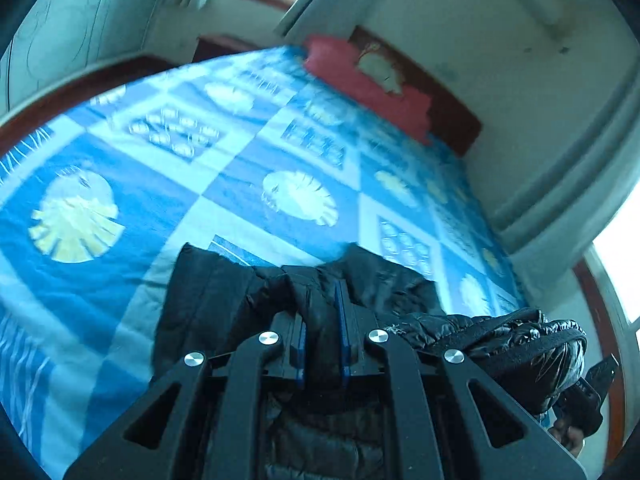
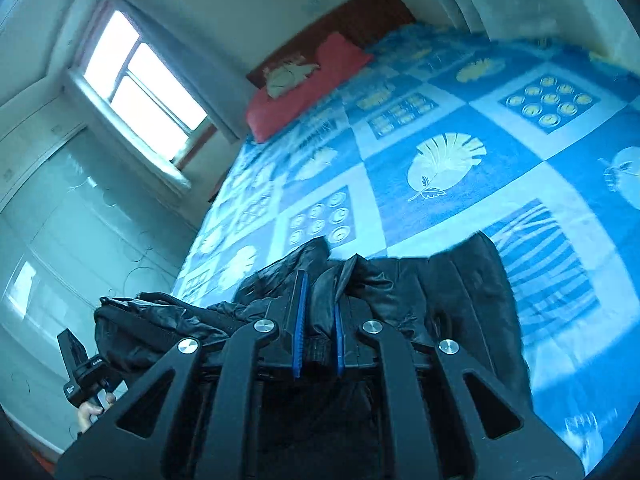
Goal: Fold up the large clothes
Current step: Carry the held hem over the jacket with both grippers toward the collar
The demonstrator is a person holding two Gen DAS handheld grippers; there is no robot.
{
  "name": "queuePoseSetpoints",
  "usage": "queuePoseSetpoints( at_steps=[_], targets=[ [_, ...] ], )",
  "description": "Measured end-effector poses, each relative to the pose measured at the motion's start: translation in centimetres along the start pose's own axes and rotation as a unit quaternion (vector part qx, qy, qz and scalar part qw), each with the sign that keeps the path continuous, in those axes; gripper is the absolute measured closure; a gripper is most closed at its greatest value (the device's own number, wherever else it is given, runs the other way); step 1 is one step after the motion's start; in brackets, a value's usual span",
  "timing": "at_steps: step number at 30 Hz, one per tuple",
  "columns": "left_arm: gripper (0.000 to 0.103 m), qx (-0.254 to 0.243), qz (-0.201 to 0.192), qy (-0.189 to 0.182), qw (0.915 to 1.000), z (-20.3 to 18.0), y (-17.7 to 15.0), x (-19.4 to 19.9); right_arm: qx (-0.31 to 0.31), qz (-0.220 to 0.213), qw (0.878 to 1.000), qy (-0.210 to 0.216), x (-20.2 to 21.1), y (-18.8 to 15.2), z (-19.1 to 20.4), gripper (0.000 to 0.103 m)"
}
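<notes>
We held a black puffy jacket (image 1: pixel 224 292) up over the bed (image 1: pixel 168 184) with both our tools. Our left hand-held gripper (image 1: pixel 323 320) was closed tight on a fold of the jacket, and the black cloth filled the small gap between its blue pads (image 1: pixel 343 332). Our right hand-held gripper (image 2: pixel 320 316) was closed on another bunch of the jacket (image 2: pixel 472 280) too, with the cloth squeezed between its blue pads (image 2: pixel 301 320). The jacket hung down from both grips and spread out to the sides. In the left wrist view, a shiny part of it trailed off to the right, toward the other tool (image 1: pixel 592 384) and the hand that held it. In the right wrist view, a shiny part trailed off to the left, toward the other tool (image 2: pixel 80 368) and the fingers (image 2: pixel 90 412) around its handle. The bed had a blue and white blanket (image 2: pixel 460 216) with big squares on it. Some squares had pale leaf shapes, and some had rows of little round shapes. At the far end of the bed lay a red pillow (image 2: pixel 308 88) with a pale picture on it, just in front of a dark brown headboard (image 2: pixel 356 12). A bright window (image 2: pixel 140 84) sat in the wall near the pillow. The walls were pale and plain.
</notes>
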State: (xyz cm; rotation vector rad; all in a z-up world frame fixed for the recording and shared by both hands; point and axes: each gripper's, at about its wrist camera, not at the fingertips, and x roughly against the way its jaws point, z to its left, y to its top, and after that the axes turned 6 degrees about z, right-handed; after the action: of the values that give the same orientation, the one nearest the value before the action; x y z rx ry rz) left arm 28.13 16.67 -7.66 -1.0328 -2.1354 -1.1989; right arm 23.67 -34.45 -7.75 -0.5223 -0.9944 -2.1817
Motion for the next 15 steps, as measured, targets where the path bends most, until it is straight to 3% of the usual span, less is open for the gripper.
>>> queuePoseSetpoints(
  at_steps=[8,15],
  targets=[
    [0.091,-0.011,0.038,0.073,0.9966,1.1,1.1,-8.3,-0.04,0.046,0.996,-0.062,-8.9,0.7,-5.1,0.091],
    [0.089,-0.026,0.034,0.091,0.995,1.1,0.7,-10.4,-0.042,0.038,0.997,-0.047,-10.0,0.0,-6.7,0.086]
  ],
)
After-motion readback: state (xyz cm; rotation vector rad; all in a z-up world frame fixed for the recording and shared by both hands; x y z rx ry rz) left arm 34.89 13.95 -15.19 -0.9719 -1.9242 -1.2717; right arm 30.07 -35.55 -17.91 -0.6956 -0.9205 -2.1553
